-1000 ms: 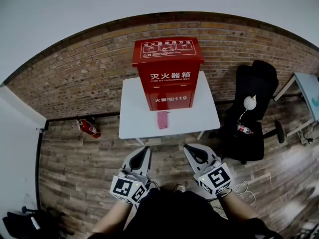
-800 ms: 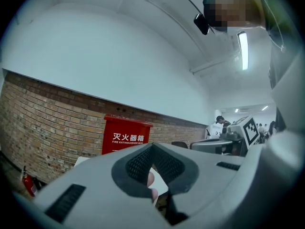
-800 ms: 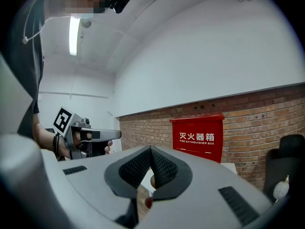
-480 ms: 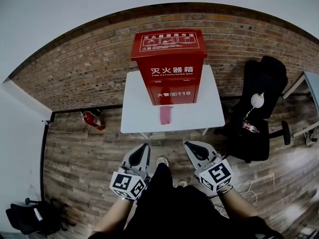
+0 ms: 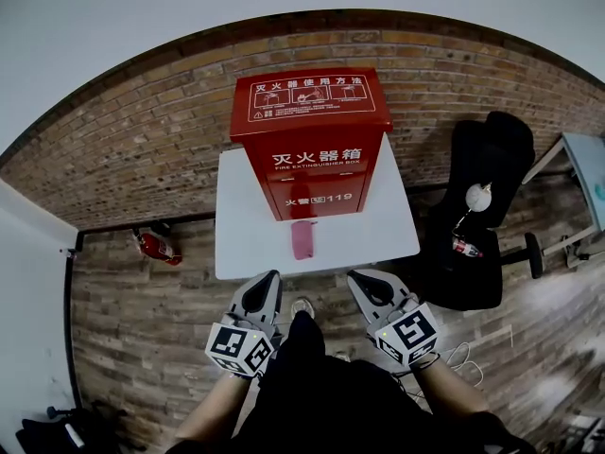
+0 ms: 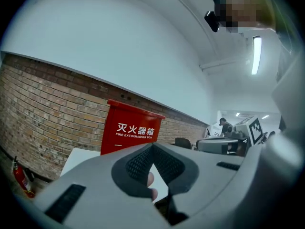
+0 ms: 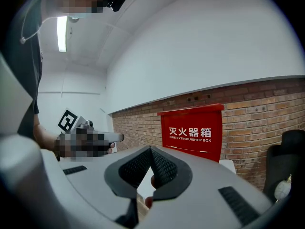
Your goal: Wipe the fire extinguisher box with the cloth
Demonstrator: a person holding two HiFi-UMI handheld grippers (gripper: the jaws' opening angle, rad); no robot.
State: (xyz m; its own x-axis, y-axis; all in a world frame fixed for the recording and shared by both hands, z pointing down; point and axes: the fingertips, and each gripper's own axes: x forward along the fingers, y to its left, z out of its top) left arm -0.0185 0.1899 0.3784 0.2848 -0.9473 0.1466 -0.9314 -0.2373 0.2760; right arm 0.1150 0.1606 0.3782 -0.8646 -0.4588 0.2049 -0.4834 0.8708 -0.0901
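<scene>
Red and upright, the box (image 5: 312, 149) is standing at the rear of the white table (image 5: 241, 230) in the head view, its back toward the brick wall (image 5: 132, 149). The pink cloth (image 5: 302, 239) is lying flat on the table just in front of the box's foot, nearer the front edge. The left gripper (image 5: 268, 278) and the right gripper (image 5: 357, 278) are hovering side by side at the table's front edge. Both are pointing toward the box, are apart from the cloth and are touching nothing. A small extinguisher (image 5: 154, 246) is lying on the wood floor (image 5: 142, 320) left of the table, and a black chair (image 5: 482, 206) is standing to the right.

Left gripper view: the jaws are pressing together at the tips and gripping nothing. The box front is showing above them, with the tabletop below it. A pink sliver, apparently the cloth lying beyond, is showing through the opening behind the tips.

Right gripper view: the jaws are likewise meeting tip to tip, with nothing pinched. The box is rising behind them against the wall, the left gripper is showing at the left, and the chair's edge is showing at the far right
</scene>
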